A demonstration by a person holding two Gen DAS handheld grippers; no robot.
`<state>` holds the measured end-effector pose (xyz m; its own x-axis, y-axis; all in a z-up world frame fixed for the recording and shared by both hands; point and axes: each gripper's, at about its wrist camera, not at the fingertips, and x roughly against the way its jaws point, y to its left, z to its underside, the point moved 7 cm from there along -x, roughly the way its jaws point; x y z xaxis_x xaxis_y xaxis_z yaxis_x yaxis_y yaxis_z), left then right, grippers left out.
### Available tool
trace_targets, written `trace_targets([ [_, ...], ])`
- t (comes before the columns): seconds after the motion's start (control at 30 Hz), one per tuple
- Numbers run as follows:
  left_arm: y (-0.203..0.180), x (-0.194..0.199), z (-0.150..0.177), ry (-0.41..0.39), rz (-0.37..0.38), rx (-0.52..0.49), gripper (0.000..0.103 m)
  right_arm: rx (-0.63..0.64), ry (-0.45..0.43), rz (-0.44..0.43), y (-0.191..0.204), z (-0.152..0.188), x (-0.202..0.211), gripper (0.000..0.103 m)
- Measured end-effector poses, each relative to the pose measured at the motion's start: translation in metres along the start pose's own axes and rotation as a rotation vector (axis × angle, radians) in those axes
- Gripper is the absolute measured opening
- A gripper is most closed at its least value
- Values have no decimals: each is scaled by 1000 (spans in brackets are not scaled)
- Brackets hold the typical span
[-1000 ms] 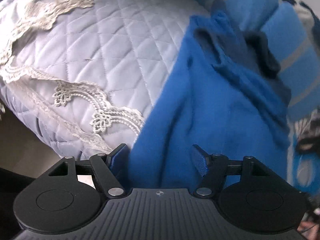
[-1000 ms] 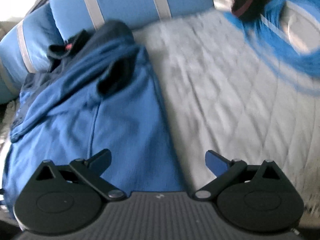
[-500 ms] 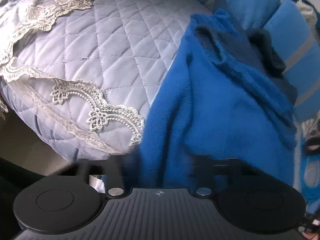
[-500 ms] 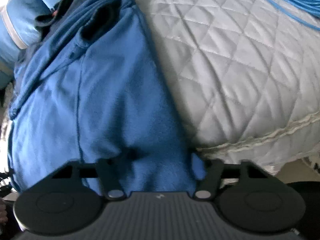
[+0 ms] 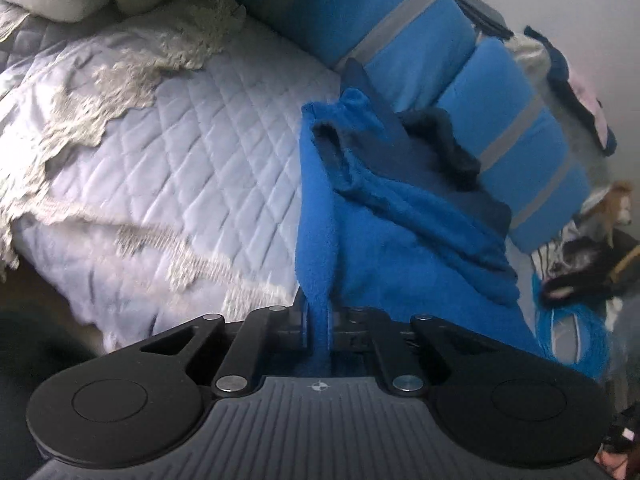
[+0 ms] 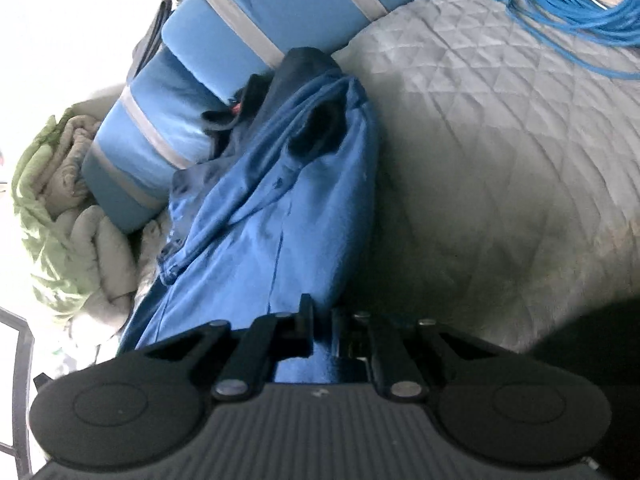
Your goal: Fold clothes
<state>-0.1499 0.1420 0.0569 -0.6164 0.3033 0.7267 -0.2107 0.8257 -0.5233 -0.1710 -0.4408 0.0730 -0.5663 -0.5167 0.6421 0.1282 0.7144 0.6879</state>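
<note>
Left wrist view: left gripper (image 5: pixel 318 330) has its jaws closing, pads already pinching a raised fold at the near edge of the blue fleece garment (image 5: pixel 400 248), which lies on the quilted bedspread (image 5: pixel 200 152) with its far end against the blue striped cushions (image 5: pixel 400 36). Right wrist view: right gripper (image 6: pixel 322 334) is clamped tight on another near edge of the blue fleece garment (image 6: pixel 256 216); the quilted bedspread (image 6: pixel 500 140) extends to the right, and a blue cable coil (image 6: pixel 580 12) lies at its far corner.
</note>
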Motion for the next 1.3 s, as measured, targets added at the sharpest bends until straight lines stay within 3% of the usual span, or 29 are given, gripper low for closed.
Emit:
trace_targets([
  [0.1, 2, 15, 10, 55, 32, 22, 8, -49, 17, -34, -1, 8, 14, 8],
  [0.2, -2, 18, -9, 37, 86, 23, 8, -58, 1, -61, 7, -6, 18, 8],
  [0.33, -14, 1, -60, -56, 162, 38, 8, -10, -46, -75, 25, -47, 2, 8],
  [0.53, -26, -57, -132, -188, 229, 139, 8, 4, -157, -103, 35, -145, -64, 8],
  [0.7, -27, -121, -167, -260, 187, 169, 8, -47, -251, -104, 22, -193, -130, 9],
  [0.8, -18, -154, -173, -251, 144, 220, 8, -58, -286, -103, 14, -203, -161, 10],
  [0.9, -5, -178, -171, -240, 140, 267, 9, -70, -267, -85, 3, -204, -180, 11],
  [1.17, -5, -190, -179, -224, 135, 239, 13, -71, -268, -118, -1, -212, -192, 16],
  [1.3, -10, -196, -184, -207, 127, 229, 16, -149, -266, -128, -7, -215, -198, 20],
])
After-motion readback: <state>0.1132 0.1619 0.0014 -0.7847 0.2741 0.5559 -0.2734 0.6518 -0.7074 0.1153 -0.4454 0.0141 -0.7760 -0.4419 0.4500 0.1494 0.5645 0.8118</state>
